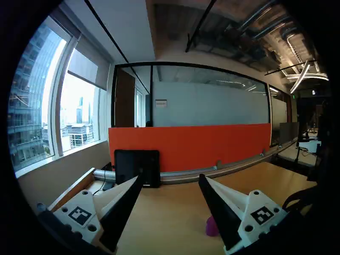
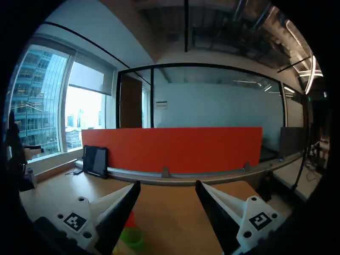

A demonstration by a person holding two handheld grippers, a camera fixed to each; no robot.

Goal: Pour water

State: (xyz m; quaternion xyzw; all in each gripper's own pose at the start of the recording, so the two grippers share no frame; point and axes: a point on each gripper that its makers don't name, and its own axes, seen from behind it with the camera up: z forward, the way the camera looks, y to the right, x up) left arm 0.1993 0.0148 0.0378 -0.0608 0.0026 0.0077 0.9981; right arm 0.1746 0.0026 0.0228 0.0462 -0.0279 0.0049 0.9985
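Left tongs (image 1: 169,177): released; we see the two fingers (image 1: 123,208) spread wide, bare bench (image 1: 170,216) showing in the gap, tips pointing at the divider (image 1: 191,146).
Right tongs (image 2: 167,183): released as well; we see the fingers (image 2: 117,216) wide apart above the bench (image 2: 170,212), also aimed at the divider (image 2: 170,148).
Green cup (image 2: 132,239): on the bench, well short of the divider, low in the right gripper view just beside the left-hand finger, which covers part of it; we cannot see into it.
Red thing (image 2: 130,219): just beside the green cup, on its divider side; too hidden for us to name.
Purple thing (image 1: 211,226): on the bench, well short of the divider, low in the left gripper view against the right-hand finger; we cannot tell what it is.
Bench: pale wood, running up to the divider's foot.
Divider: orange, upright along the bench's far edge, with a grey rail (image 1: 238,165) at its base.
Tablet (image 1: 137,166): black, standing upright on the bench at the divider's left end.
Window (image 1: 76,114): left of the divider, with towers (image 1: 25,114) outside.
Glass wall (image 1: 208,102): behind the divider and rising above it.
Lights (image 1: 304,76): high up, right of the divider.
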